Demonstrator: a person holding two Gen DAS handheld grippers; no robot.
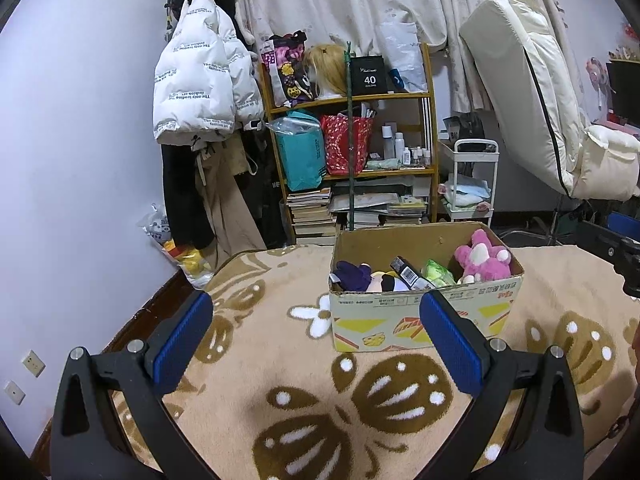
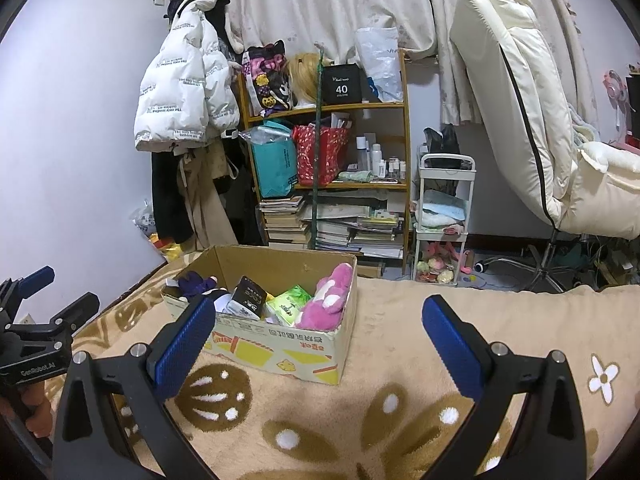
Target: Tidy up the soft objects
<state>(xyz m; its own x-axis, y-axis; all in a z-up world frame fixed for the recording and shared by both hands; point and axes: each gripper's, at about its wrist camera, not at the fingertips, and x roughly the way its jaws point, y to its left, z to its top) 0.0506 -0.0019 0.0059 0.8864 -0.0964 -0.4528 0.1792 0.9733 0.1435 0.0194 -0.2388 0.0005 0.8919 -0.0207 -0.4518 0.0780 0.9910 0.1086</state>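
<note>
Hovering low over the patterned blanket [image 1: 304, 420], the left claw [image 1: 316, 338] and right claw [image 2: 314, 338] both gape wide, holding nothing. Just beyond them sits a cardboard box [image 1: 420, 314] with the soft things inside: a pink plush [image 1: 482, 258] against the right wall, a purple plush [image 1: 352, 276] at the left, a green tissue pack [image 1: 438, 272] and a black pack [image 1: 408, 274] between. I'd judge the pink plush light and squashy; pinching its plump body should hold better than a floppy ear. A cluttered shelf [image 1: 352, 98] stands behind.
</note>
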